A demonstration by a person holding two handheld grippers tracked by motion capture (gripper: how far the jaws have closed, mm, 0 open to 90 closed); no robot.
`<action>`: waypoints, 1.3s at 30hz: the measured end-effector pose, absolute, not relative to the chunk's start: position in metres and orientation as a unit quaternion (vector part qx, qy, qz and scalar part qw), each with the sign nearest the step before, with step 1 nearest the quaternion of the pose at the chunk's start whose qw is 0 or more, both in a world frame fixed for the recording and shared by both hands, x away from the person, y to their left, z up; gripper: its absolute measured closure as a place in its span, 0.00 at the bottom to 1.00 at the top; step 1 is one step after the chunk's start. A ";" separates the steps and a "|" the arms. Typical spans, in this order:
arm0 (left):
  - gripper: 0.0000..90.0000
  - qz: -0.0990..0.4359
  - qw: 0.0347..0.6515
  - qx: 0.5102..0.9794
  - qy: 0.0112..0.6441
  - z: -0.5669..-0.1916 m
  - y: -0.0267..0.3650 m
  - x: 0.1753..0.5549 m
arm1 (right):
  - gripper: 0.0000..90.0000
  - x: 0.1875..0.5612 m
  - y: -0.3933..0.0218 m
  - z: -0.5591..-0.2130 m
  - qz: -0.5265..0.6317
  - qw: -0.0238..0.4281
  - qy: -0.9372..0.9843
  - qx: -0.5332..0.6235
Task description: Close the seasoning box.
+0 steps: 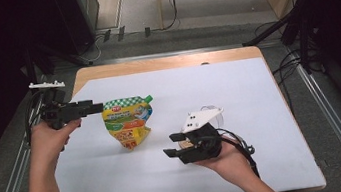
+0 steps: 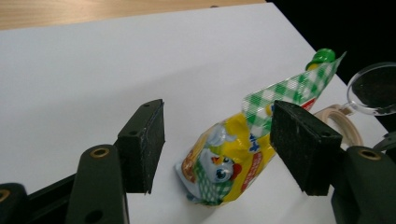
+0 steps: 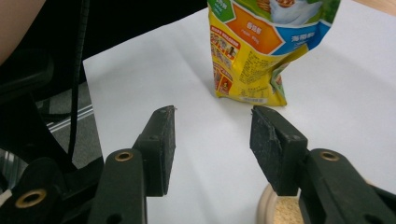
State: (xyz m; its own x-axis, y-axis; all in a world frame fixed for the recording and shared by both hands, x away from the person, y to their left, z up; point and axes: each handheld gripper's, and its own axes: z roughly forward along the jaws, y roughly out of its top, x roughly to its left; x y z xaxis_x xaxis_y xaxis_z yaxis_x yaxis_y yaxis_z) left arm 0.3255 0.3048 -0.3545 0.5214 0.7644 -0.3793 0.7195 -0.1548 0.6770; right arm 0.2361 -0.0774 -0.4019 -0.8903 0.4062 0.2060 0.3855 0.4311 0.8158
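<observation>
My left gripper [image 1: 90, 107] hangs spread beside the top of the pouch [image 1: 129, 122], which stands mid-mat; my right gripper [image 1: 173, 144] gapes at its four o'clock. A careless nudge could topple it.

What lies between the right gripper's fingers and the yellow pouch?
Nothing: in the right gripper view, just bare white table cover runs from the right gripper to the pouch. The high view agrees.
</observation>
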 end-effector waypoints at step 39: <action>0.40 0.009 0.410 0.766 0.495 -0.393 0.307 0.335 | 0.65 0.262 -0.172 -0.349 0.507 0.057 0.808 0.296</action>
